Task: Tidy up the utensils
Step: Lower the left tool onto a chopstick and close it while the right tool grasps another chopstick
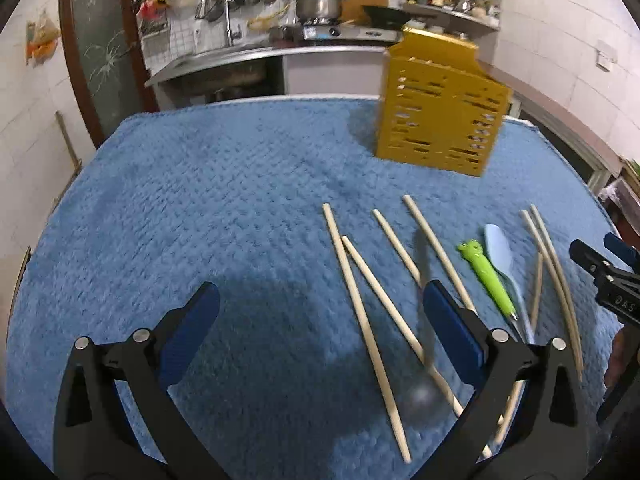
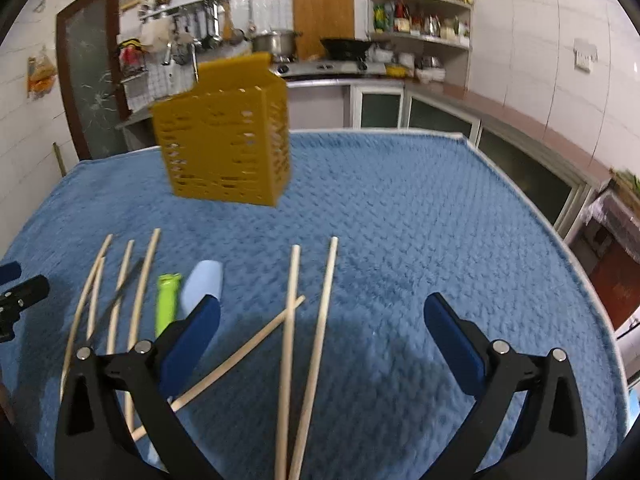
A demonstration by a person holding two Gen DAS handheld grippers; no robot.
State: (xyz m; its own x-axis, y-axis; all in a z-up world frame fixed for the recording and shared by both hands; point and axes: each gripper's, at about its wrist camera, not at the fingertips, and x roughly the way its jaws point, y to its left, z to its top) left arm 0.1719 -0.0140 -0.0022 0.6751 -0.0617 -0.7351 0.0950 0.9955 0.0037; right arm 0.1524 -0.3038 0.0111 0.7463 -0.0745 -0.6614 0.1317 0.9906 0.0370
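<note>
A yellow slotted utensil holder (image 1: 440,116) stands upright on the blue towel (image 1: 224,184); it also shows in the right wrist view (image 2: 228,136). Several wooden chopsticks (image 1: 364,320) lie scattered in front of it, with a green-handled utensil (image 1: 486,276), a light blue spatula (image 1: 500,256) and a dark metal spoon (image 1: 420,396). My left gripper (image 1: 320,308) is open and empty above the towel, left of the chopsticks. My right gripper (image 2: 320,316) is open and empty over two chopsticks (image 2: 316,344). The green utensil (image 2: 166,304) and spatula (image 2: 202,284) lie left of it.
The towel covers a table whose edges (image 2: 520,188) show at the right and back. Behind it a kitchen counter holds a stove with a pot (image 1: 320,6) and a wok (image 2: 346,46). A dark glass door (image 1: 104,52) is at the left.
</note>
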